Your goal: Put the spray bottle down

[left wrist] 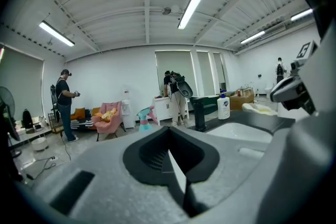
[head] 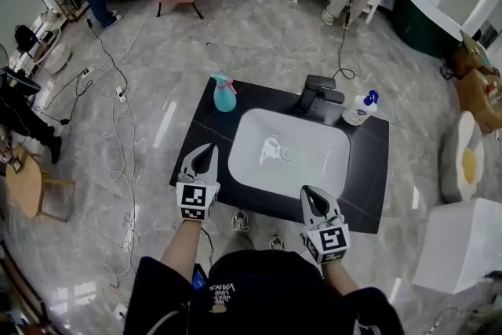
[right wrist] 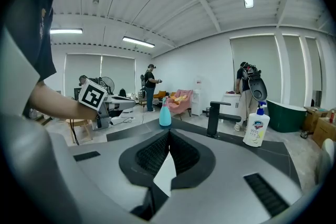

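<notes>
Spray bottle (head: 224, 94) stands upright on the black counter (head: 369, 184).

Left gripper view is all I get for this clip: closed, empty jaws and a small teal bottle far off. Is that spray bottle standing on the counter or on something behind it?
Observer: On the counter. In the head view the spray bottle stands upright at the far left corner of the black countertop.
Operator: Is either gripper close to it?
Observer: No. The left gripper is at the near left corner and the right gripper is at the near edge. Both are well apart from the bottle.
Operator: Is the right one carrying anything?
Observer: No. The right gripper view shows its jaws together with nothing between them.
</notes>
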Available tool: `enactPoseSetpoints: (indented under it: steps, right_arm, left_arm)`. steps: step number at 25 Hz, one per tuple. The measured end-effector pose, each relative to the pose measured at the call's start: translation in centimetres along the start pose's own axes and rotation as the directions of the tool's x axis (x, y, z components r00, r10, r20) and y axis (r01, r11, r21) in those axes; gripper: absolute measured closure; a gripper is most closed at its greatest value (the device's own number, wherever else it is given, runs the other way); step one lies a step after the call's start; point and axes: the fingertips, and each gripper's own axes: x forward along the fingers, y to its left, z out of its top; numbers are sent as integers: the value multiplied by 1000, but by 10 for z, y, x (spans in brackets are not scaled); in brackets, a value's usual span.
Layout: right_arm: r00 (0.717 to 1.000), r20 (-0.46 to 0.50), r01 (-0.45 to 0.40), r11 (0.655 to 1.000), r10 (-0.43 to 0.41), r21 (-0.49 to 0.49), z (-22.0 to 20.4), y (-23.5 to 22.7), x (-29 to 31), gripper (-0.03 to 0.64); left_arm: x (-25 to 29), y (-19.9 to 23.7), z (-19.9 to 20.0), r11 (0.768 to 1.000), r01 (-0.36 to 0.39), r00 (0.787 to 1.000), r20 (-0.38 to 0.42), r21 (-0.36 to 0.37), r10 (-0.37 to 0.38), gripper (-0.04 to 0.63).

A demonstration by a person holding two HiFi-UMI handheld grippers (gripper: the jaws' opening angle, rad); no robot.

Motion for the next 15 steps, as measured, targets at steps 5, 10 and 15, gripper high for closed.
enactPoseSetpoints:
  steps: [5,10,15]
  right_arm:
    - [1000,21,-23,1000,23,12,-14,-10,-18,612]
    - [997,18,-73,997,72,10,-26,-12,-30,614]
    - [992,21,-124,992,124,-1,-33,-11,-45,614]
  left_arm:
    - [-36,-48,7,999,45,999,-7,-18,-45,577]
    - [-68,-85,9,998,29,1000,-7,-60,-29,577]
    - [-102,-111,7,996,-14,1000,-23,-84,12,577]
